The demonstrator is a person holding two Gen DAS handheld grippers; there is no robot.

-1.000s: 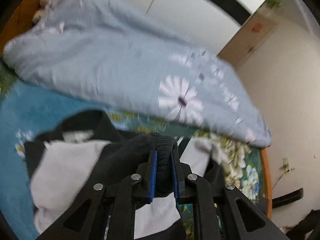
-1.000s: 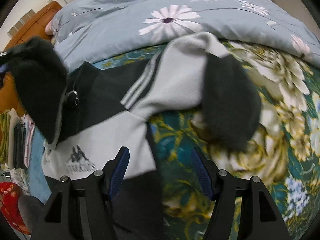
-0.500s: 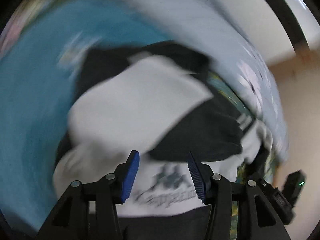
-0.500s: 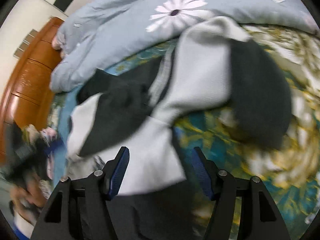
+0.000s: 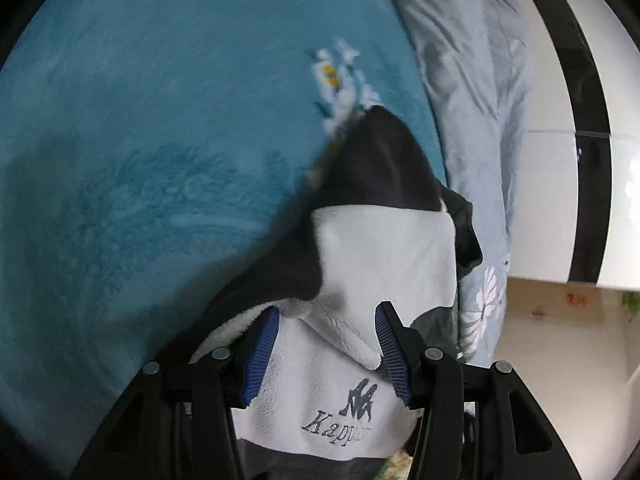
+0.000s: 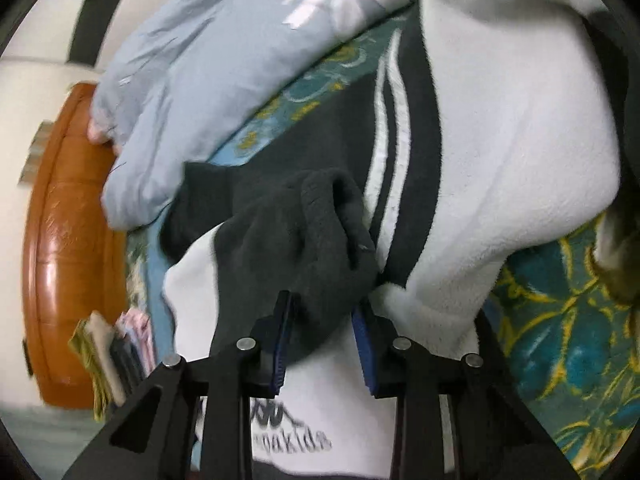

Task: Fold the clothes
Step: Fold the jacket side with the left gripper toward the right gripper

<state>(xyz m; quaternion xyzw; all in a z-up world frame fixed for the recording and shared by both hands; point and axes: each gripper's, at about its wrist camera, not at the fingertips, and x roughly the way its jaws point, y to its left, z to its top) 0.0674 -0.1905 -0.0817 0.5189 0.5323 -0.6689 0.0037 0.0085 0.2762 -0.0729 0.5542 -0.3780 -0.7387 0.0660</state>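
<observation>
A black-and-white fleece jacket (image 5: 384, 264) with a Kappa logo lies on the teal bed cover (image 5: 140, 140). My left gripper (image 5: 324, 344) is open just above its white chest, with a white fold between the fingers. In the right wrist view the jacket (image 6: 500, 128) spreads wide, one white sleeve to the right. My right gripper (image 6: 324, 340) has narrowed around the black ribbed cuff (image 6: 316, 240) of the folded-in sleeve; the cuff sits between the blue pads (image 6: 362, 336).
A grey-blue flowered duvet (image 6: 192, 60) is bunched along the far side of the bed. A brown wooden headboard (image 6: 60, 240) stands at left, with a stack of folded clothes (image 6: 112, 356) beside it. White wall and cabinets lie beyond the duvet (image 5: 480, 80).
My left gripper let go of the black cuff, opened and swung over the jacket's chest. My right gripper moved in and narrowed around the black cuff.
</observation>
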